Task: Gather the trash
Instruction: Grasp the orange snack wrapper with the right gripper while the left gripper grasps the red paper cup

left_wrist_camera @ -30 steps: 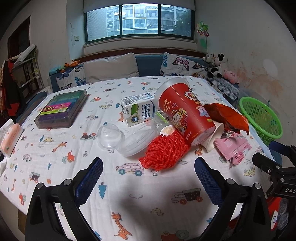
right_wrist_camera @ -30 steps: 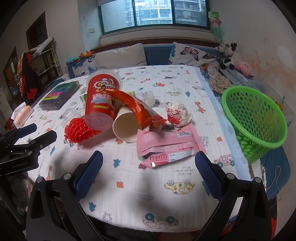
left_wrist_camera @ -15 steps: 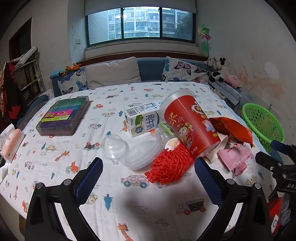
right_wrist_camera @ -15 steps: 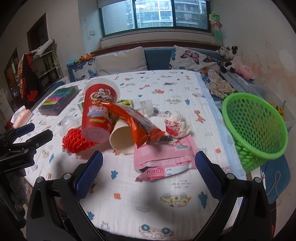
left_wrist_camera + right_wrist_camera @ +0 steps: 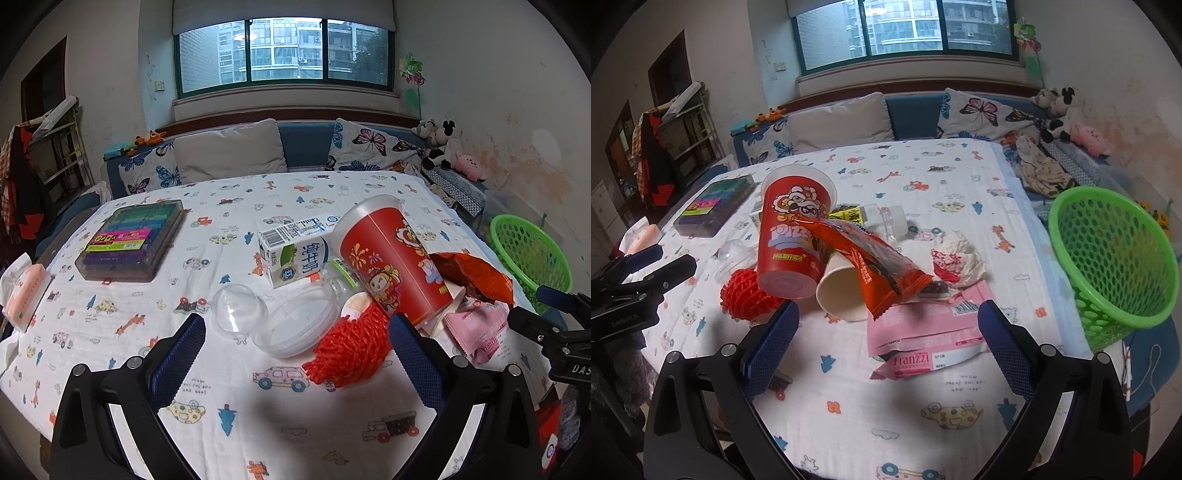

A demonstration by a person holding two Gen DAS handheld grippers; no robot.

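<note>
We see the big table (image 5: 960, 177) first, with a white cloth full of little cars and animals. Our left gripper (image 5: 297, 345) has its jaws spread wide, and nothing is between them. Our right gripper (image 5: 886, 334) is wide open too, and its jaws hold nothing and touch nothing.

The green basket (image 5: 1115, 258) stands off the table edge, to the right of the right jaws and a bit ahead of them. It looks tipped toward the table.

The trash sits in one heap ahead of both grippers. The tall red cup (image 5: 792, 236) leans over, up ahead of the right gripper's left jaw. An orange snack bag (image 5: 871, 266) rests on it and on the white paper cup (image 5: 842, 295), which lies on its side just ahead, between the right jaws. The pink Franzzi wrapper (image 5: 923, 332) lies flat between the right jaws, closest of all. A crumpled white wrapper (image 5: 955, 258) sits farther ahead, near the right jaw's side.

Ahead of the left jaws we see the red foam net (image 5: 351, 343), just beside the right jaw. A clear plastic lid (image 5: 295, 325) and a clear dome (image 5: 238, 312) lie between the jaws, and the milk carton (image 5: 295, 254) is farther ahead.

A box of colored pens (image 5: 133, 240) lies well off to the left. Behind the table are a sofa with butterfly pillows (image 5: 369, 147) and a window (image 5: 284, 51).
</note>
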